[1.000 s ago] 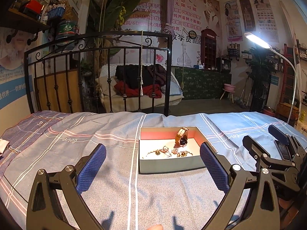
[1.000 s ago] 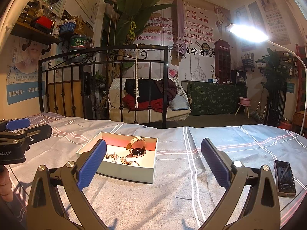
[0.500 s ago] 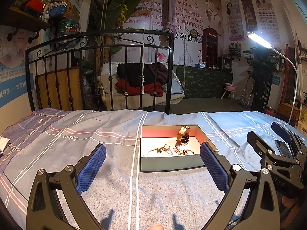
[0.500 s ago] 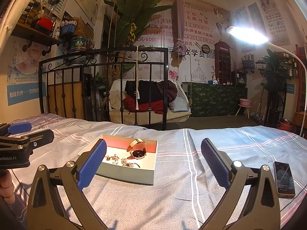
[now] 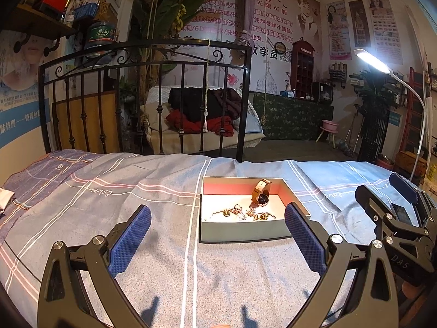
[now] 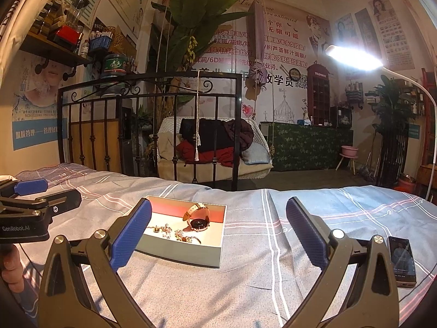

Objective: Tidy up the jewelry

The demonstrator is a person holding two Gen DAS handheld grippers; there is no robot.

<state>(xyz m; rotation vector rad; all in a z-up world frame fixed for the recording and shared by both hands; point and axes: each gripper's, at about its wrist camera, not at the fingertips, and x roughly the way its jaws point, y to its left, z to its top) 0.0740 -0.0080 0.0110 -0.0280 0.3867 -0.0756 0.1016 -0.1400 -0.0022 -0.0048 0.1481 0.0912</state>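
An open, shallow gift box [image 5: 240,232] sits on the bed, its grey-green outer walls low and its far inner wall pink-red. Inside it, a rose-gold wristwatch [image 5: 260,195] with a dark round face stands propped near the back wall, its strap arched above it. In front of the watch a small tangle of gold jewelry [image 5: 241,213] lies on the white floor of the box: a thin chain, what look like rings and earrings, too small to sort out.

The box rests on a blue-grey bedsheet [image 5: 136,196] crossed by white and pink stripes. The left gripper [image 5: 217,233] hovers short of the box, its blue-padded fingers spread wide with nothing between them; the right-hand pad lines up with the box's near right corner. The right gripper [image 6: 218,232] is likewise wide apart and empty, the box showing through the left part of its gap. A smartphone [image 6: 401,261] lies screen-up on the sheet, well to the right of the box. Beyond the bed's edge stands a black iron bedframe [image 5: 153,63], and a lit lamp [image 6: 352,57] arches over from the right.
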